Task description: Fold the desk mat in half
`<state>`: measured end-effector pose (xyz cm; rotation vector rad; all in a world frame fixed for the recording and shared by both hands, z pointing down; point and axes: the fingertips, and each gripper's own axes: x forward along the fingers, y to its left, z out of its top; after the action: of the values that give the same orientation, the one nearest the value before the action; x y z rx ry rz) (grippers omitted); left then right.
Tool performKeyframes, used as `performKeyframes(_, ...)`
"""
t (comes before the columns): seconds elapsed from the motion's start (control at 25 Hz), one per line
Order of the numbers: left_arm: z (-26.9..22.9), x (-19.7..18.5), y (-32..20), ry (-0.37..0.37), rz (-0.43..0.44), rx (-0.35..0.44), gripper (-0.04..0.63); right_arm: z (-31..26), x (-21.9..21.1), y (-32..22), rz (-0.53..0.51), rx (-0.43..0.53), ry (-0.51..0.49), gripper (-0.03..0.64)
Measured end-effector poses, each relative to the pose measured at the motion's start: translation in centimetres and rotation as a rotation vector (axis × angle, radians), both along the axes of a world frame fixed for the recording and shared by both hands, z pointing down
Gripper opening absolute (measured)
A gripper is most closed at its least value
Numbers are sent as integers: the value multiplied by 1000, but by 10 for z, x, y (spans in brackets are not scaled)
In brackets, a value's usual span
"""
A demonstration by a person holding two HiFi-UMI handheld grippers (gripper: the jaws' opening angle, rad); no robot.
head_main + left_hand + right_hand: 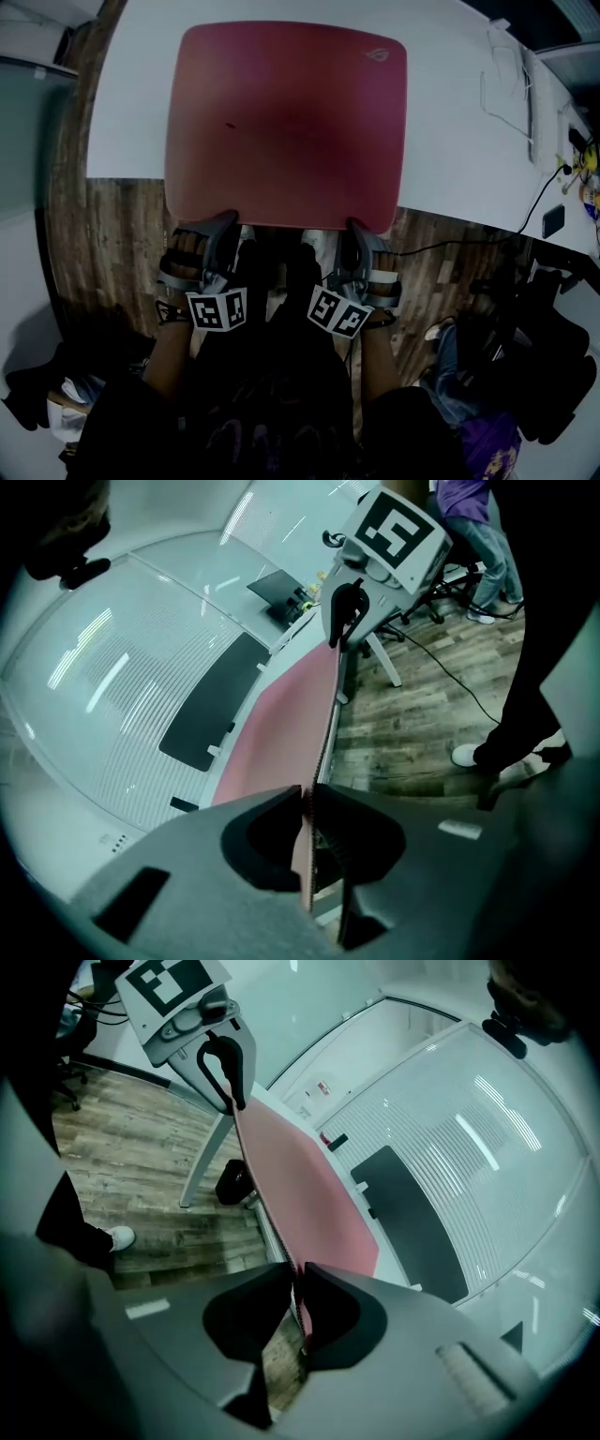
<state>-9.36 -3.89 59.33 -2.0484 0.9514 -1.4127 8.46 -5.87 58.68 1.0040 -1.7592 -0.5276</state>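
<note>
A dark red desk mat (286, 122) lies on the white desk (450, 141), its near edge hanging a little over the desk's front edge. My left gripper (228, 221) is shut on the mat's near left corner, and my right gripper (354, 228) is shut on the near right corner. In the left gripper view the mat's thin edge (322, 733) is pinched between the pads, with the right gripper (342, 607) at the far end. In the right gripper view the mat (300, 1194) runs from my jaws to the left gripper (225, 1072).
A white keyboard (542, 98) and cables (497, 94) lie at the desk's right side. A black cable (450, 246) trails over the wooden floor (112, 234). An office chair base (553, 366) stands at the right. The person's legs fill the space between the grippers.
</note>
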Motion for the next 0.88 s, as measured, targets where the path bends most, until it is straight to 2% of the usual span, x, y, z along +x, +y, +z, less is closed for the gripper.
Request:
performKeyframes(0.2, -28, 0, -10, 18, 19, -16, 26, -19, 0, -7, -64, -19, -4, 31)
performKeyframes(0.44, -62, -3, -31, 10, 59, 11, 25, -56, -3, -26, -93, 24, -2, 29)
performKeyframes(0.64, -87, -6, -62, 8, 82, 44, 28, -87, -7, -60, -130, 84, 6, 31)
performKeyframes(0.88, -115, -13, -126, -33, 124, 85, 38, -117, -15, -125, -200, 156, 56, 31)
